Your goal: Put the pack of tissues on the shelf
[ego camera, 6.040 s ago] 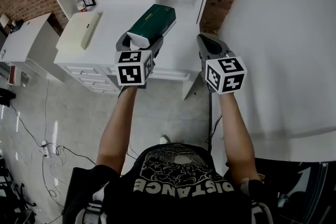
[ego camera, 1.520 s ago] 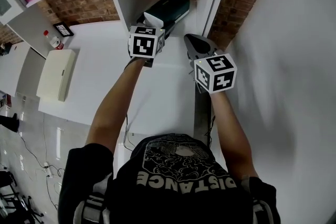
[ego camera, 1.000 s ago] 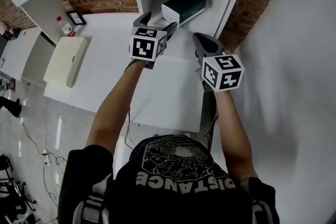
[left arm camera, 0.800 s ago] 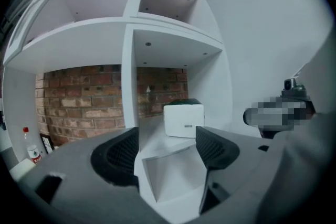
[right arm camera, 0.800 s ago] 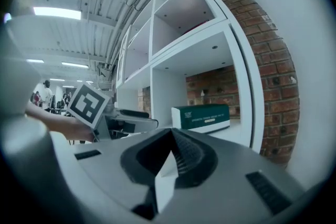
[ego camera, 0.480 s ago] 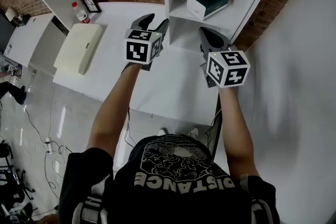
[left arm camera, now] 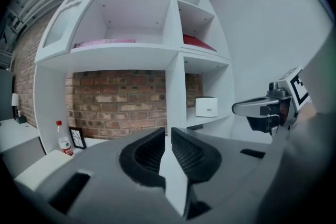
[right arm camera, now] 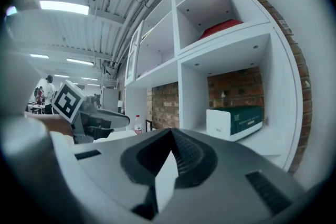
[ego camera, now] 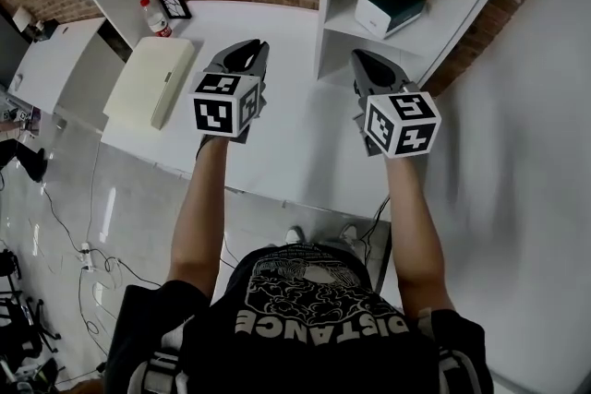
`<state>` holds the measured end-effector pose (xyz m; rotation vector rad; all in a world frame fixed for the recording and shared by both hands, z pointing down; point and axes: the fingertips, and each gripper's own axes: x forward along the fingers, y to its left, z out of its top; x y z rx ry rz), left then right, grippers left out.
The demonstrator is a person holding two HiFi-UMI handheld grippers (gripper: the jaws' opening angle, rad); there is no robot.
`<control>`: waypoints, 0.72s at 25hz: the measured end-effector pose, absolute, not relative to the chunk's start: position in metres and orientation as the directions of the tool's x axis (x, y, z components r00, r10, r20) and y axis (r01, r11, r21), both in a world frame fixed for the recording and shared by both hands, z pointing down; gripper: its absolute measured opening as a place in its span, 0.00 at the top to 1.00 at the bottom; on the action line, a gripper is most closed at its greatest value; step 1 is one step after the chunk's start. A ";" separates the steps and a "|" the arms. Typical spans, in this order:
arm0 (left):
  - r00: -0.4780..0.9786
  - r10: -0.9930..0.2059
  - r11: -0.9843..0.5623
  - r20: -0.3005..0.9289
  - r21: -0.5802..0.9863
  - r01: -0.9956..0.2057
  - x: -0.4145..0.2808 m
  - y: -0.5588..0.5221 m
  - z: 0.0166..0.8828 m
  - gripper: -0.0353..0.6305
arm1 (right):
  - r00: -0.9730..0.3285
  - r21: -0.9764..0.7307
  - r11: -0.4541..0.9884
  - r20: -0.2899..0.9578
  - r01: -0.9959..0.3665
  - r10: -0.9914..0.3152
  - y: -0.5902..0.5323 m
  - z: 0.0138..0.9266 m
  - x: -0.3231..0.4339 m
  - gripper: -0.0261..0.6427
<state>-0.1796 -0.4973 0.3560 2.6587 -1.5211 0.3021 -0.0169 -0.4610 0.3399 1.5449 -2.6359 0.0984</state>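
The pack of tissues (ego camera: 391,9), a dark green box with a white end, lies on the white shelf (ego camera: 420,46) in the low right compartment, with nothing touching it. It also shows small in the left gripper view (left arm camera: 206,107) and closer in the right gripper view (right arm camera: 239,120). My left gripper (ego camera: 249,46) (left arm camera: 168,131) hangs over the white counter, left of the shelf; its jaws are closing, only a thin slit remains, and nothing is between them. My right gripper (ego camera: 355,55) (right arm camera: 170,131) is shut and empty just in front of the compartment.
A white counter (ego camera: 286,138) carries a cream flat box (ego camera: 150,80), a red-capped bottle (ego camera: 154,17) and a small picture frame (ego camera: 174,5) by the brick wall. Upper shelves hold a pink book (left arm camera: 105,42) and a red thing (right arm camera: 223,28). Cables lie on the floor (ego camera: 55,226).
The left gripper let go of the tissue pack in the compartment, drew back towards me and leftward, and its jaws closed from wide apart. The right gripper stayed shut beside it.
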 end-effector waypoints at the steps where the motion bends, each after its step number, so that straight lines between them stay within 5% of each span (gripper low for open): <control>1: 0.486 -0.851 -0.502 0.198 -0.038 -0.864 -0.188 -0.496 0.357 0.91 | -0.486 -0.010 0.487 0.104 -0.873 -0.868 -0.460 0.340 -0.020 0.96; 18: 0.472 -0.860 -0.490 0.194 -0.056 -0.870 -0.231 -0.488 0.358 0.94 | -0.483 0.029 0.487 0.100 -0.873 -0.870 -0.457 0.331 -0.047 0.96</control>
